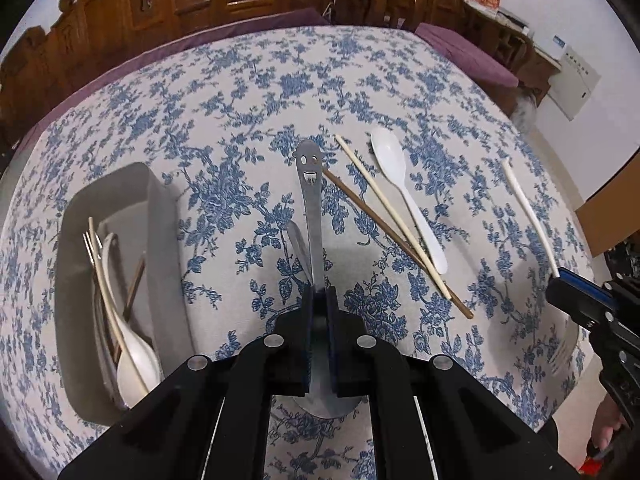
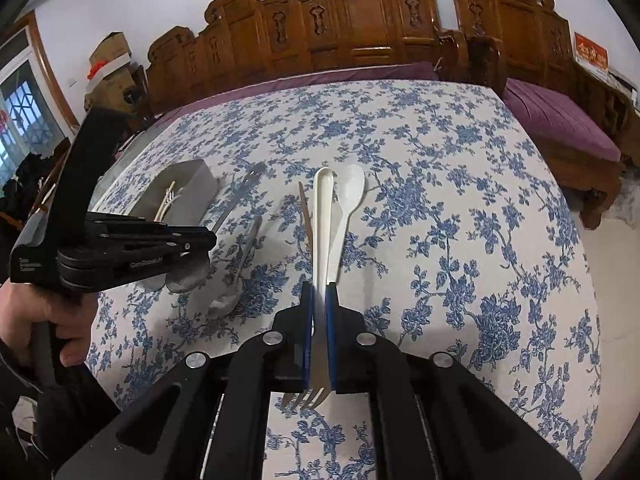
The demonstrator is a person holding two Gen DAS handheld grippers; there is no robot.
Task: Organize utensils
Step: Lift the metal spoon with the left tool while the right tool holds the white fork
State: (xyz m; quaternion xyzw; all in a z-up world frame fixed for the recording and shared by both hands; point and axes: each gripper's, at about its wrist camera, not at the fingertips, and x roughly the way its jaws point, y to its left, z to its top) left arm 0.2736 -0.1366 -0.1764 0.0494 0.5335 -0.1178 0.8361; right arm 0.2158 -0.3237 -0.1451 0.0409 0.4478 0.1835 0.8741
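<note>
Already, the grey tray (image 1: pixel 160 216) near the table's left edge is holding several utensils; left gripper (image 1: pixel 319 292) is pinching a steel spoon (image 1: pixel 310 184), right gripper (image 2: pixel 319 292) a white-handled fork (image 2: pixel 322 216); chopsticks (image 1: pixel 384 216) and white spoon (image 1: pixel 394 176) are waiting mid-table.

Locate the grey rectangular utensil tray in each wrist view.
Left wrist view: the grey rectangular utensil tray sits at left-centre, holding white spoons and chopsticks.
Right wrist view: it is small at upper left, beyond the left gripper.
Shared landmark: the white plastic spoon on the cloth.
</note>
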